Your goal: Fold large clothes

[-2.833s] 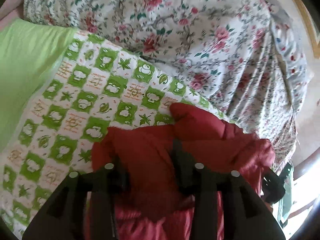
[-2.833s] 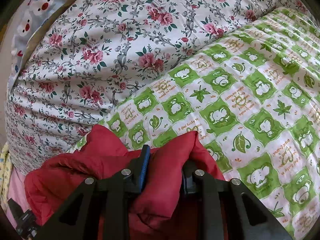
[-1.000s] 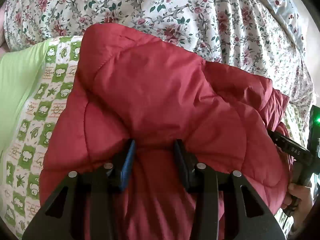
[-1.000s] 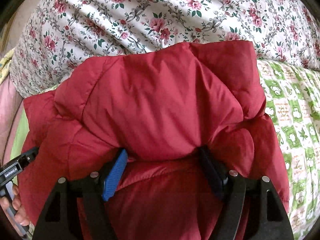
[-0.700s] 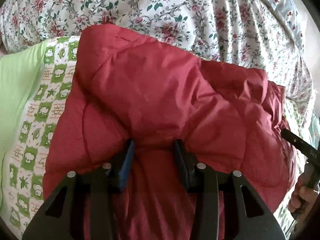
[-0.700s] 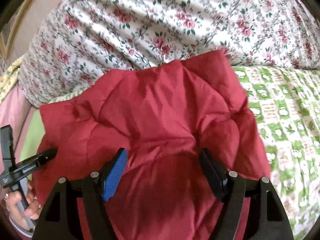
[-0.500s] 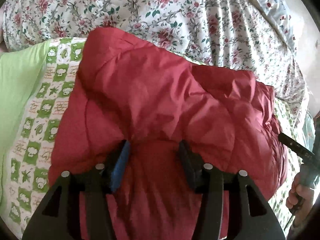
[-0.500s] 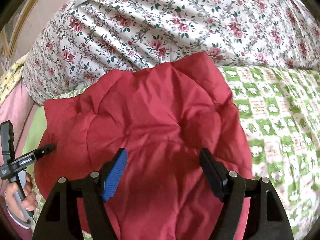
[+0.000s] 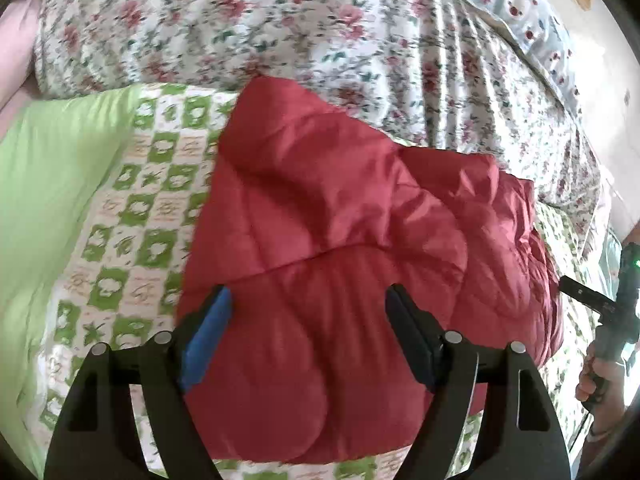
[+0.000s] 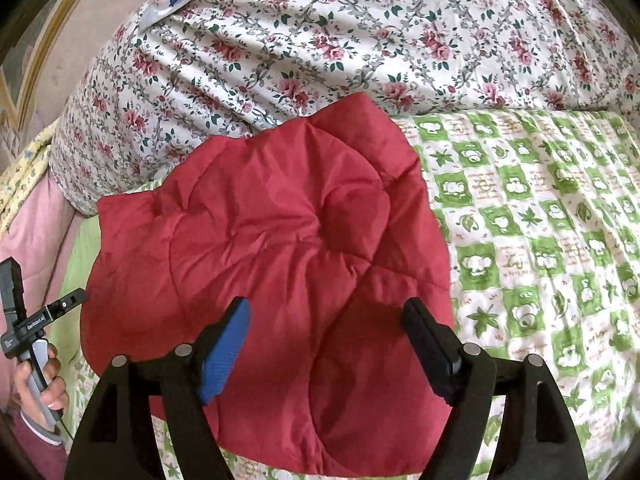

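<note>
A red quilted puffer jacket [image 9: 340, 248] lies folded in a thick bundle on the green-and-white checked bedspread [image 9: 132, 216]; it also shows in the right wrist view [image 10: 272, 264]. My left gripper [image 9: 308, 300] is open and empty, its fingers spread just above the near part of the bundle. My right gripper [image 10: 328, 312] is open and empty above the same bundle. The right gripper, held in a hand, shows at the right edge of the left view [image 9: 600, 312], and the left one at the left edge of the right view [image 10: 28, 324].
A bulky floral quilt [image 10: 360, 40] is heaped behind the jacket; it also shows in the left wrist view [image 9: 320, 28]. A plain light-green sheet [image 9: 44, 184] lies to the left. The checked bedspread [image 10: 552, 240] stretches to the right.
Both grippers let go of the jacket and opened wide, then drew back and up. The jacket now lies folded over on the bedspread.
</note>
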### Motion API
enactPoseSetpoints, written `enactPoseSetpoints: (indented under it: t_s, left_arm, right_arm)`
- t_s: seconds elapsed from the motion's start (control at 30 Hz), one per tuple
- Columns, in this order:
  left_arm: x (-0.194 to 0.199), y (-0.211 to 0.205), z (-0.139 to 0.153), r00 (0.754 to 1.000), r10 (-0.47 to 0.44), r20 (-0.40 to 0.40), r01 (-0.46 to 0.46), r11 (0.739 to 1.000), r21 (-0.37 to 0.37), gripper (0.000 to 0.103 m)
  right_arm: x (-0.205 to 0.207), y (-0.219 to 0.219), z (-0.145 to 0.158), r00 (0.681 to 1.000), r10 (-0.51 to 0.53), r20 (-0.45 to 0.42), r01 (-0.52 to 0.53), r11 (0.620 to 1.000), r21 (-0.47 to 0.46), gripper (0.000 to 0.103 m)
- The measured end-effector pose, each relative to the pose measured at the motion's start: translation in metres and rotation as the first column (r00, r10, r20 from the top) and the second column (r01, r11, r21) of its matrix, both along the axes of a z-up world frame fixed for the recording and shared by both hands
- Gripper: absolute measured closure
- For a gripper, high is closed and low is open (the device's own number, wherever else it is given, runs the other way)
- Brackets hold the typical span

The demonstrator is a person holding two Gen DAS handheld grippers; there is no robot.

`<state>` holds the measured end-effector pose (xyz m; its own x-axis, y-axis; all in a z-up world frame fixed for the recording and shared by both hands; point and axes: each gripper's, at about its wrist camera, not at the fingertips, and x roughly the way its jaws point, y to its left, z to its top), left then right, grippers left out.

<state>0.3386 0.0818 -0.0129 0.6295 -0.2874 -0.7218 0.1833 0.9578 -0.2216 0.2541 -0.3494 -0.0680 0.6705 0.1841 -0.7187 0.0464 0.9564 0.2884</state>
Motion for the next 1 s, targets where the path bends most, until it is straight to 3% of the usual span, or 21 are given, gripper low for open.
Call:
enactPoseSetpoints:
  t_s: [0.3,0.57,1.0]
  left_arm:
    - [0.0,0.043,-0.011,0.996,0.067,-0.055,-0.073,0.991,-0.115,0.024]
    - [0.001,0.06,-0.016,0.993,0.09,-0.071,-0.1,0.985,-0.141,0.024]
    - [0.018,0.075,-0.05,0.985,0.05,-0.166,-0.099,0.949,-0.3,0.02]
  right_arm:
    - [-0.011,-0.024,-0.004,0.999,-0.051,-0.019,0.051,0.998,0.031,0.021]
    - [-0.018,-0.042,-0.01,0.995,-0.087,-0.039,0.089,0.995,0.046,0.021]
    - [-0.003,-0.06,-0.04,0.991,-0.076,-0.108,0.101,0.965,0.242,0.02]
